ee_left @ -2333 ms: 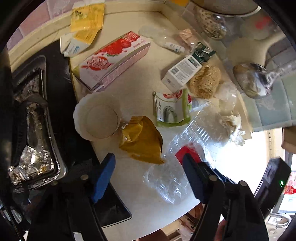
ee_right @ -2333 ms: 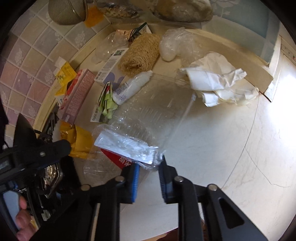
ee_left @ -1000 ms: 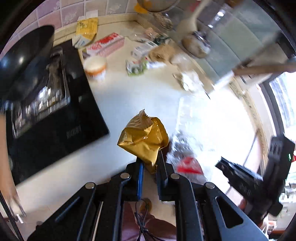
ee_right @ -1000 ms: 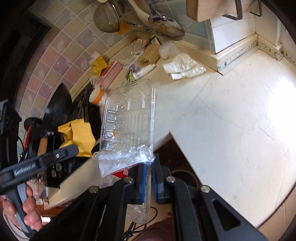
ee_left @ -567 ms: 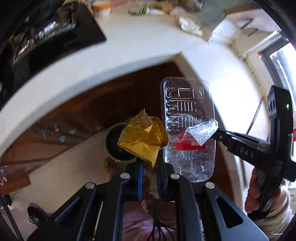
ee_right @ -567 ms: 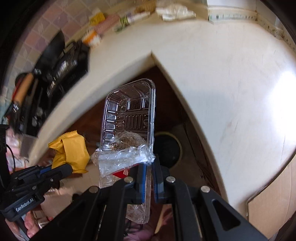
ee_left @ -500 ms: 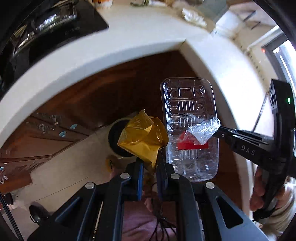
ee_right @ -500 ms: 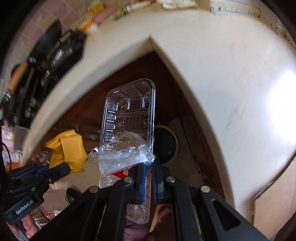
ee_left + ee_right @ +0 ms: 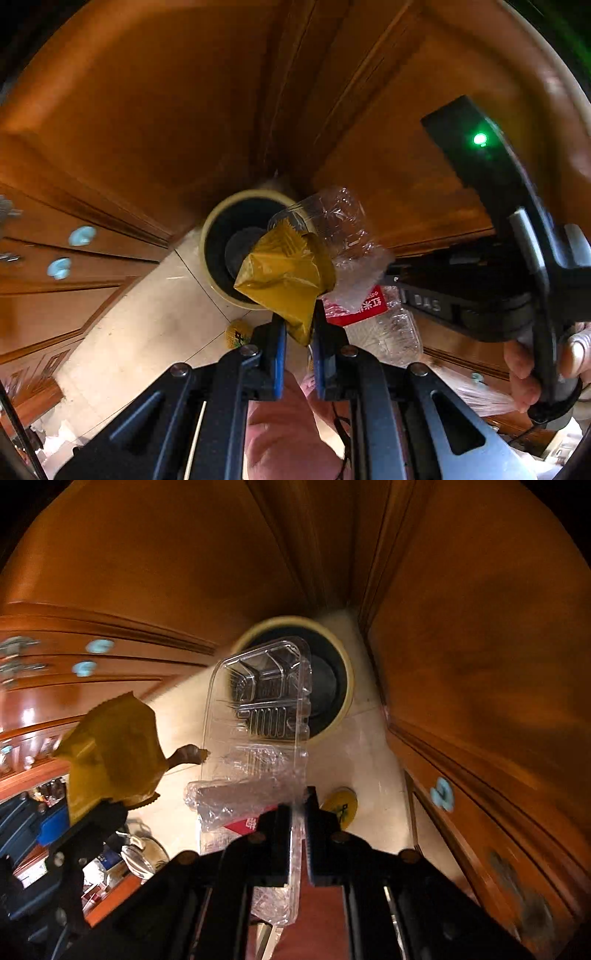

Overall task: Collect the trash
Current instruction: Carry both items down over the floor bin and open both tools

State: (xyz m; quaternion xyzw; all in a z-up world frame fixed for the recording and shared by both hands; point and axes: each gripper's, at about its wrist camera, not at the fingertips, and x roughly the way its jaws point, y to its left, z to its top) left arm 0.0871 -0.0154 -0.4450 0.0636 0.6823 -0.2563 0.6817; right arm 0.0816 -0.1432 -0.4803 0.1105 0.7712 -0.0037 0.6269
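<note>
The left gripper points steeply down, its jaws clenched on the lower corner of a crumpled yellow wrapper. The wrapper hangs above the near right edge of a round trash bin with a pale rim and a dark inside, which stands on the tiled floor in a corner between wooden cabinet doors.

The right gripper also points down, its jaws clamped on the near edge of a clear plastic tray with crumpled clear film and a red label bunched at the grip. The tray stands on end, its far part in front of the bin's mouth in the right wrist view. In the left wrist view the tray sits just right of the wrapper, touching or overlapping it; which, cannot be told.

A hand grips the right gripper's handle at the right edge. A small yellow round object lies on the floor near the bin. Pale blue knobs show on the cabinets to the left.
</note>
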